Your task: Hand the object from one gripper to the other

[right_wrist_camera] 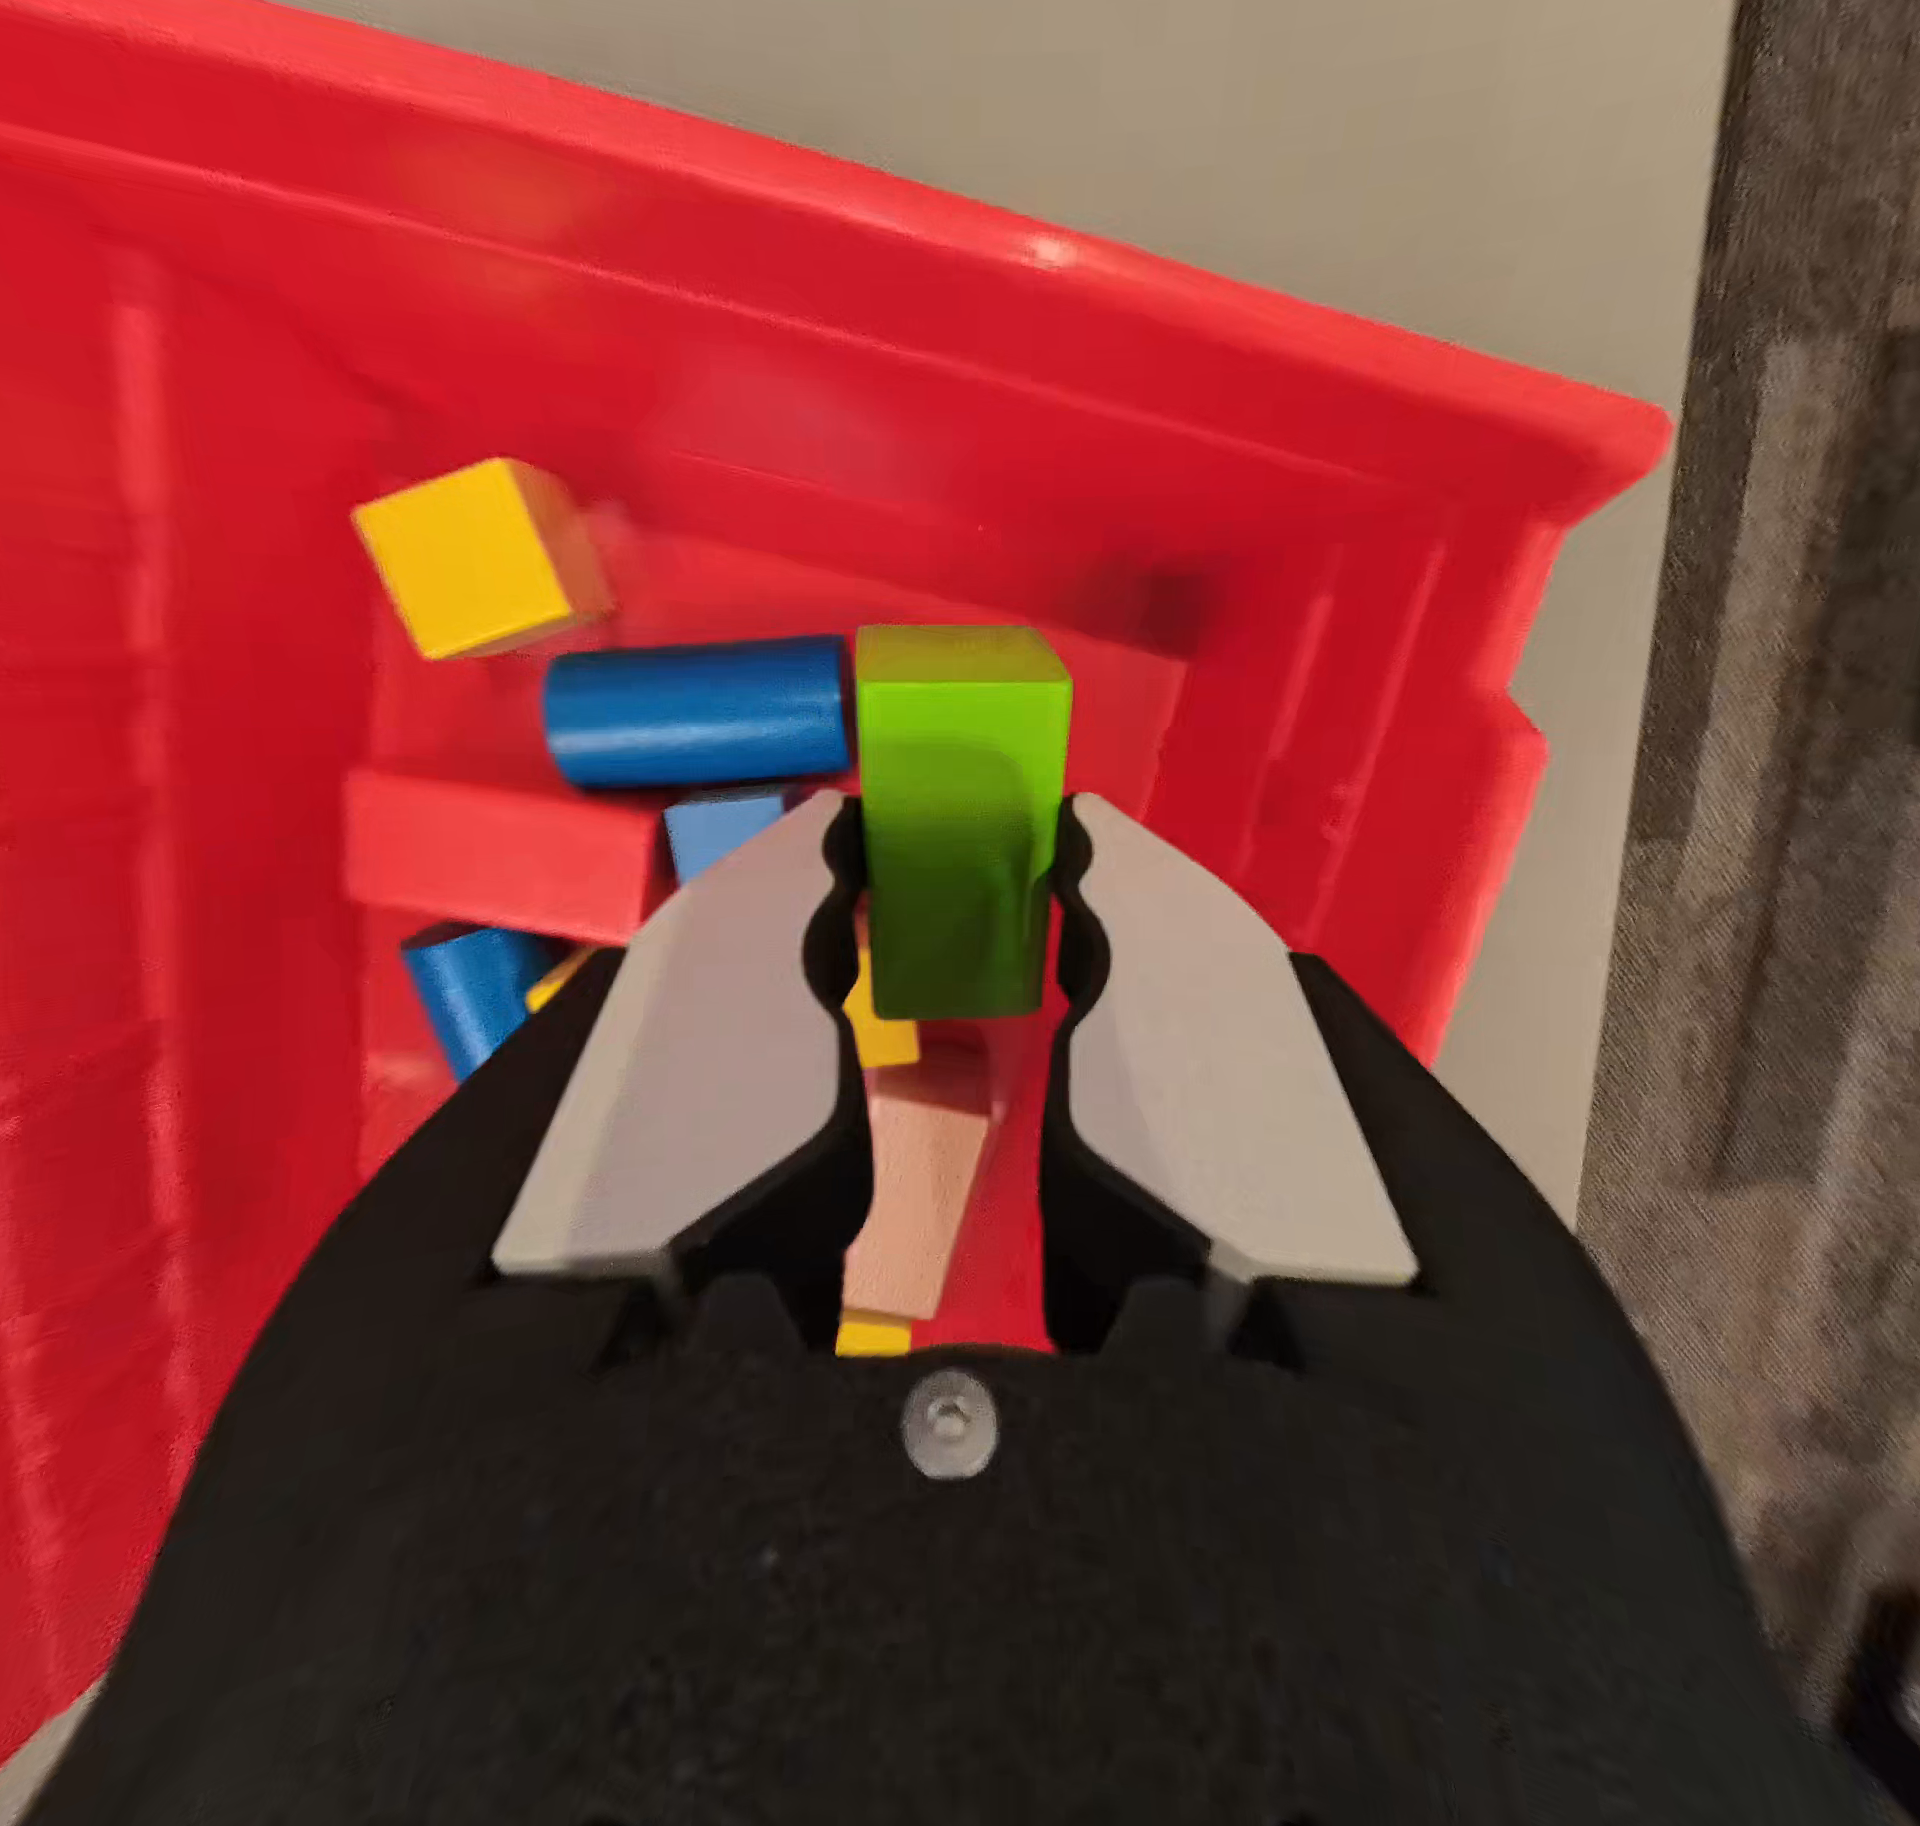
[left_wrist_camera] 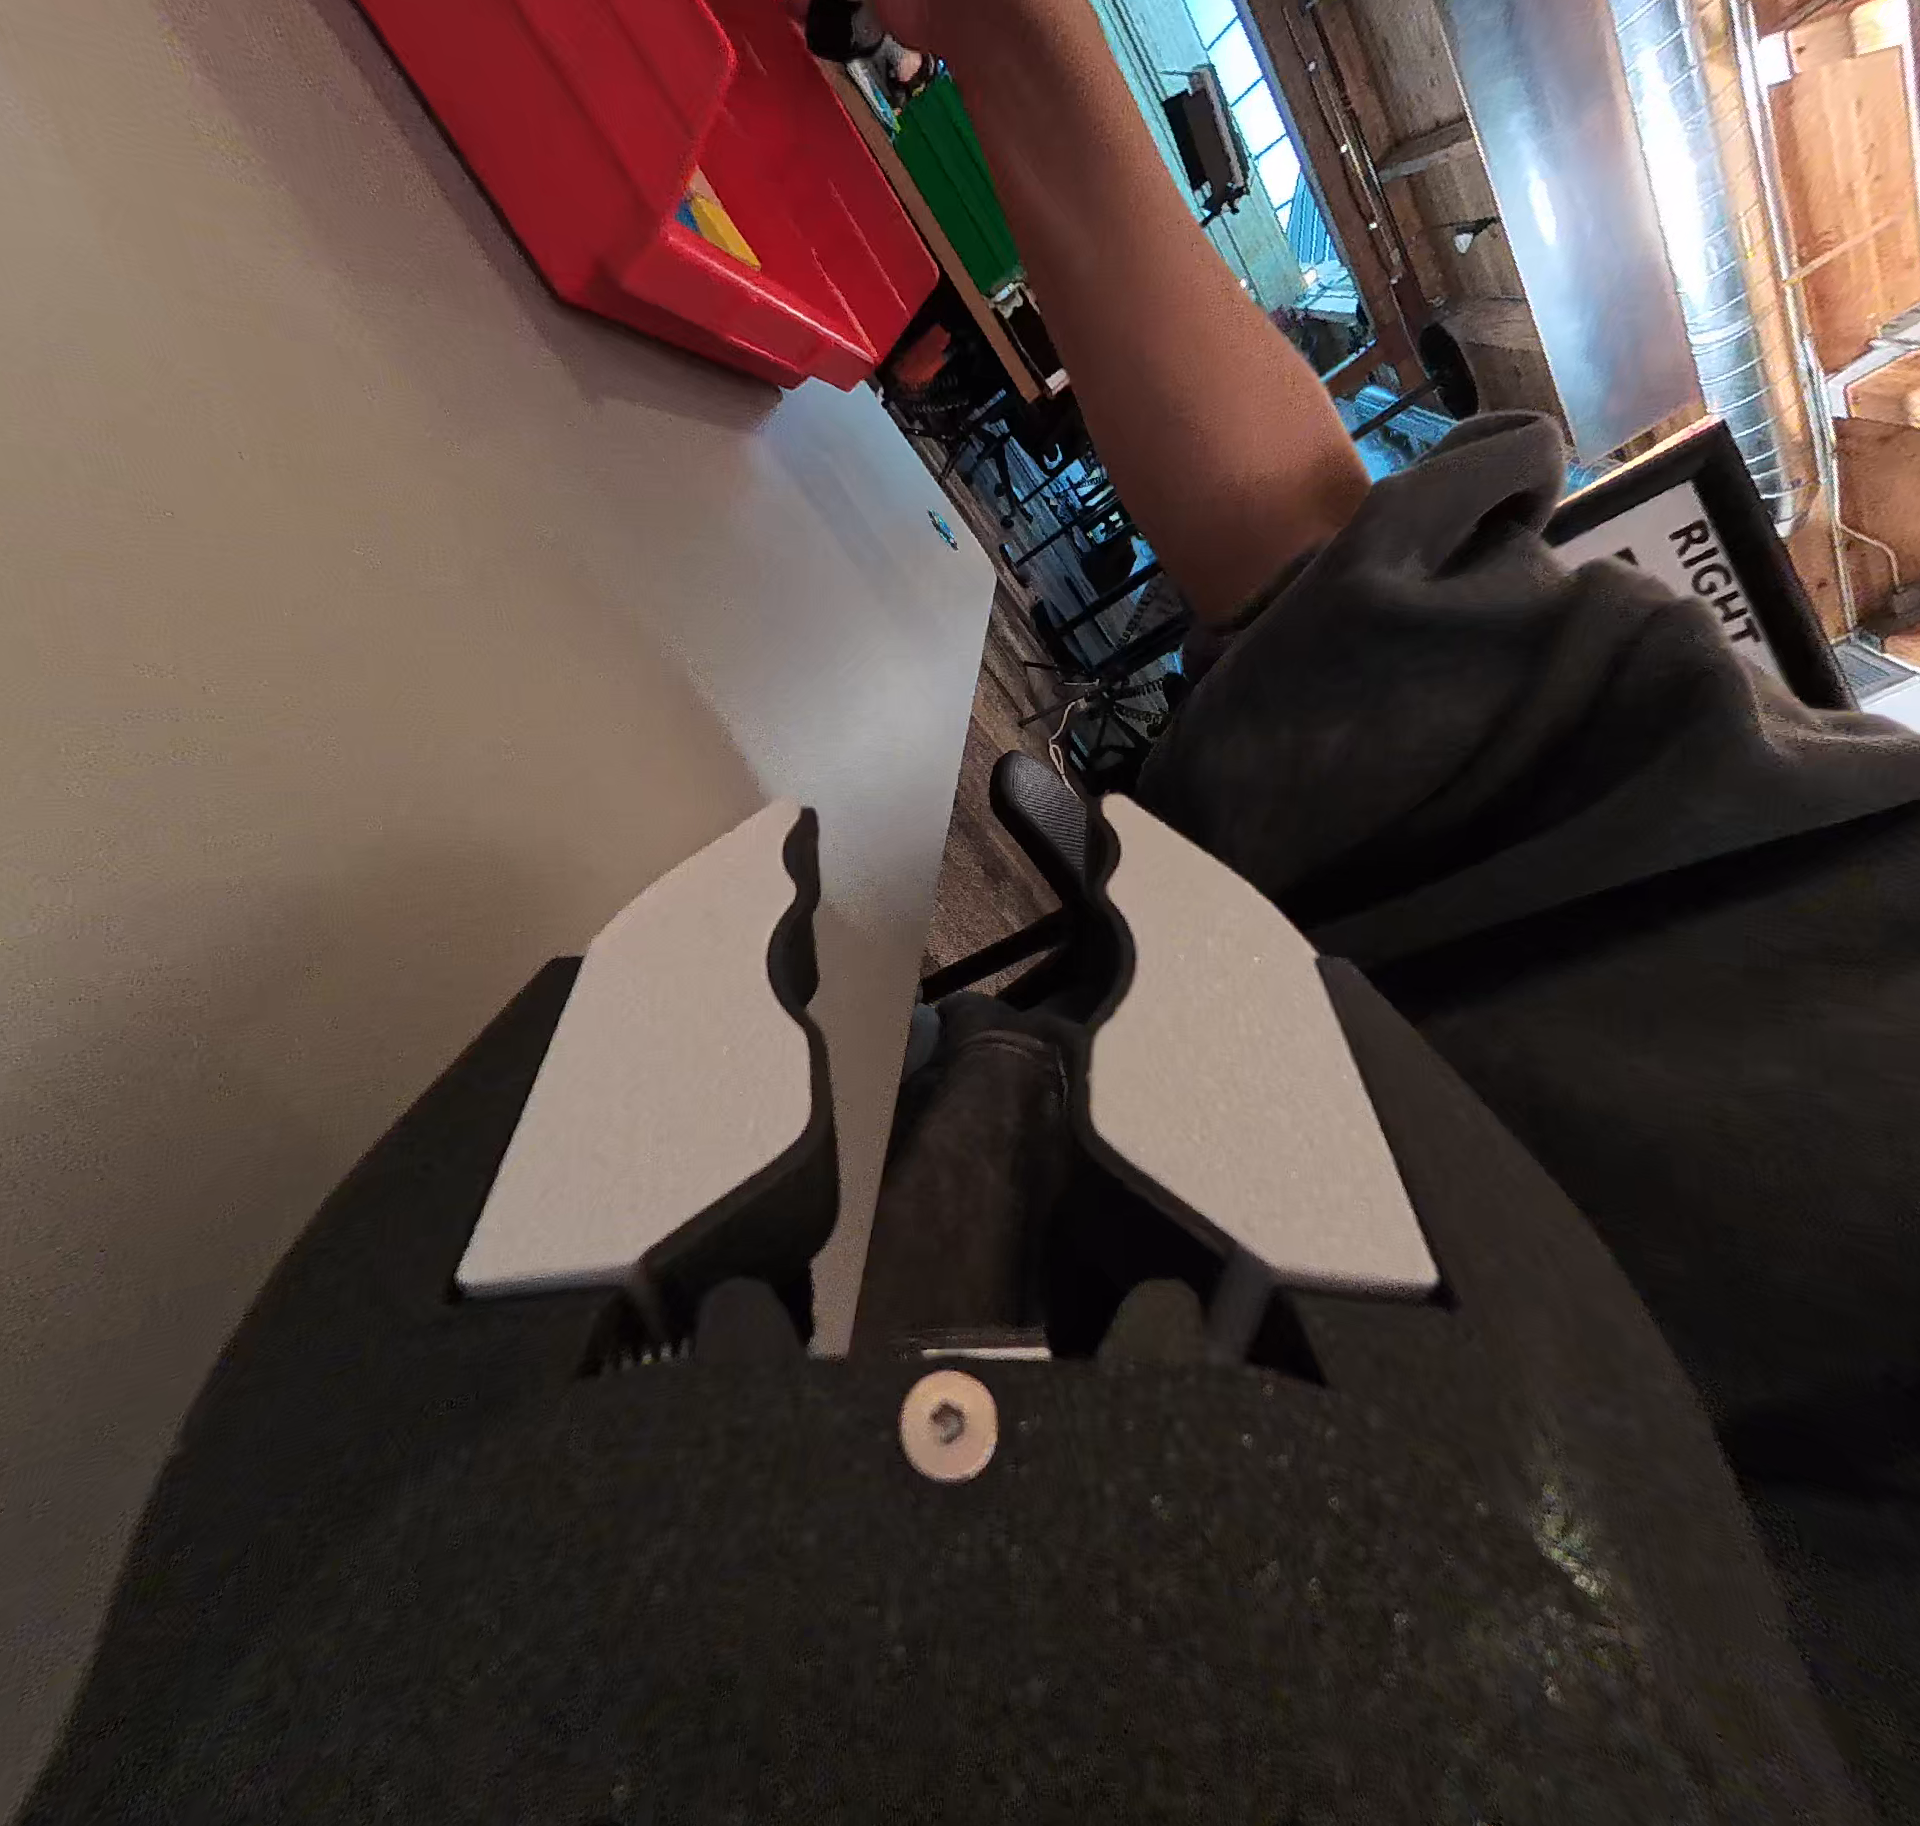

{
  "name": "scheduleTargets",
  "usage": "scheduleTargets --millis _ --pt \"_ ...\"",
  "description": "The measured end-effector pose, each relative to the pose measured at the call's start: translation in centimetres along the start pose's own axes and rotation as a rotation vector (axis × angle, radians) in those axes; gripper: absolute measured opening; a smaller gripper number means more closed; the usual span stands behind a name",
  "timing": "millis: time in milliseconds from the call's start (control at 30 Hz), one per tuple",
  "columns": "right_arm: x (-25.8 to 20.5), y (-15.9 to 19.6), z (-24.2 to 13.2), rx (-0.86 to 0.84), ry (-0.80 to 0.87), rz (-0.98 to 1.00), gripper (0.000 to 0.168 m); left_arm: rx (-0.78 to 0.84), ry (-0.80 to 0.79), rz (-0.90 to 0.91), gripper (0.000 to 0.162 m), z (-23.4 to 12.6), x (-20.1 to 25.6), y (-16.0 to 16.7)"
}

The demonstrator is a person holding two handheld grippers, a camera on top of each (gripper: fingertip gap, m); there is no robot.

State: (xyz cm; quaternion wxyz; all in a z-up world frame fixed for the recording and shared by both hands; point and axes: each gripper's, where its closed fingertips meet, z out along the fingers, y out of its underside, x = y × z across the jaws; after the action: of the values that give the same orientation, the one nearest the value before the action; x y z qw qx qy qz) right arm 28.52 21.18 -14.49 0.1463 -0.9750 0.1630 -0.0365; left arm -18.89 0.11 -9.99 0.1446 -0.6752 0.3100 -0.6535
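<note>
My right tool (right_wrist_camera: 961, 846) pinches a glossy green rectangular wooden block (right_wrist_camera: 961, 820) above the red plastic bin (right_wrist_camera: 1039, 405) of painted blocks; my left tool (left_wrist_camera: 951, 877) gapes empty over the matte counter (left_wrist_camera: 312, 633)

A red plastic bin (right_wrist_camera: 935, 342) is sitting on a pale tabletop (left_wrist_camera: 312, 633), holding loose toy blocks: a yellow cube (right_wrist_camera: 473, 555) is lying near its far wall, a dark blue cylinder (right_wrist_camera: 696, 711) is lying on its side just below it, and a red bar (right_wrist_camera: 499, 857) is lying beneath that. A plain wooden block (right_wrist_camera: 914, 1194) is resting nearer the front. Beyond the table, a green bin (left_wrist_camera: 956, 176) is standing in a workshop, with wooden beams (left_wrist_camera: 1829, 218) showing overhead.
</note>
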Motion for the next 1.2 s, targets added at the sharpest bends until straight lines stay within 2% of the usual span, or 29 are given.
scheduleTargets --millis 200,533,633,767,833,933,967,1067,1200 --pt "0.7 0.6 2.7 -0.148 0.135 -0.09 0.035 0.04 0.046 -0.035 0.048 -1.3 0.6 -0.8" --pt "1.3 1.0 4.3 -0.171 0.147 -0.123 0.036 -0.031 -0.007 0.03 0.048 -0.6 0.5 0.1" --pt "1.1 0.0 1.8 -0.079 0.168 -0.169 0.047 -0.044 -0.036 0.049 0.048 -0.4 0.2 0.4" --pt "-1.6 -0.8 -6.2 0.271 0.12 -0.243 0.047 -0.015 -0.119 0.11 0.048 -0.9 -0.5 -0.3" --pt "-4.8 0.9 -10.1 0.496 0.0 -0.325 0.047 0.004 -0.198 0.186 0.049 -1.3 -0.8 -0.8" --pt "-9.0 7.0 -13.1 0.779 -0.16 -0.376 0.054 -0.003 -0.319 0.296 0.049 -1.9 -1.6 -1.2" --pt "-10.2 9.7 -13.2 0.827 -0.187 -0.396 0.061 -0.005 -0.36 0.328 0.049 -2.0 -2.0 -1.3" --pt "-11.9 17.4 -12.0 0.885 -0.187 -0.391 0.061 0.018 -0.442 0.387 0.049 -2.4 -2.7 -1.8" --pt "-13.6 23.9 -12.0 0.989 -0.251 -0.291 0.061 0.011 -0.458 0.374 0.049 -2.3 -3.2 -1.8"
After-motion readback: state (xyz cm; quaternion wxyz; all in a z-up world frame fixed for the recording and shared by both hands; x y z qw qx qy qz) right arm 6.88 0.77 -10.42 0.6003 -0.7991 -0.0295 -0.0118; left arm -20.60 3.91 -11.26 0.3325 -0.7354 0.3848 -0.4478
